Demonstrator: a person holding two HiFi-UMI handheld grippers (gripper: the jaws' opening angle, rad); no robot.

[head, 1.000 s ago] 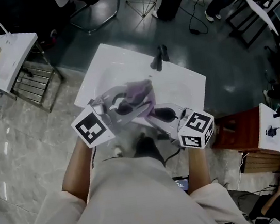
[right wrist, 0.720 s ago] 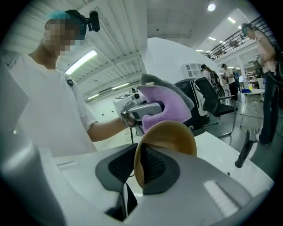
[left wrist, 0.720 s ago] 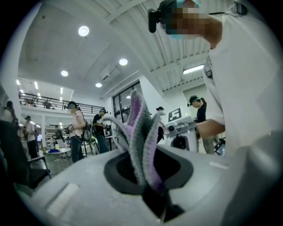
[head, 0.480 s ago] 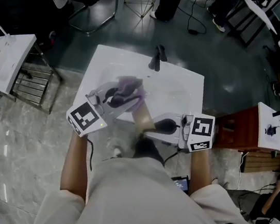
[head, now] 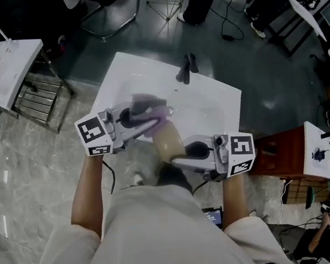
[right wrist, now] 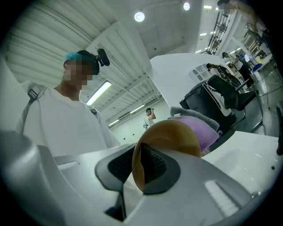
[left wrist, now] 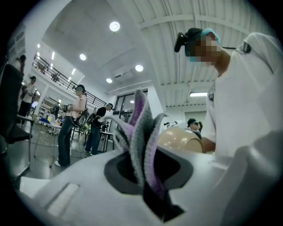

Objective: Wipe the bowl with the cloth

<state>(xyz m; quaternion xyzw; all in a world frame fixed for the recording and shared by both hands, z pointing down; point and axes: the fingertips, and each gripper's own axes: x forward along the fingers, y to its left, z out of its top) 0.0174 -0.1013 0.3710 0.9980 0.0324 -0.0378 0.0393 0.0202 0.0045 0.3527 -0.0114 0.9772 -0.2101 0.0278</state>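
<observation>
A tan bowl [head: 167, 141] is held up on edge above the white table [head: 209, 100]. My right gripper [head: 178, 156] comes in from the right and is shut on the bowl's rim [right wrist: 168, 132], one pad inside and one outside. My left gripper [head: 142, 120] comes from the left, shut on a purple and grey cloth [head: 150, 108] that rests against the bowl's far side. In the left gripper view the cloth [left wrist: 142, 132] stands up from the left gripper [left wrist: 143, 170] with the bowl [left wrist: 180, 139] just behind. In the right gripper view the cloth [right wrist: 201, 128] bulges behind the bowl, which stands in the right gripper [right wrist: 138, 170].
A small black object [head: 185, 68] lies near the table's far edge. A white side table with a bag [head: 1, 66] and a wire rack stand at the left, a red-brown cabinet [head: 285, 153] at the right. People stand around the room.
The left gripper has rolled over and drawn the cloth left and up off the bowl's near side. The tan bowl now shows below the cloth. The right gripper has shifted slightly down.
</observation>
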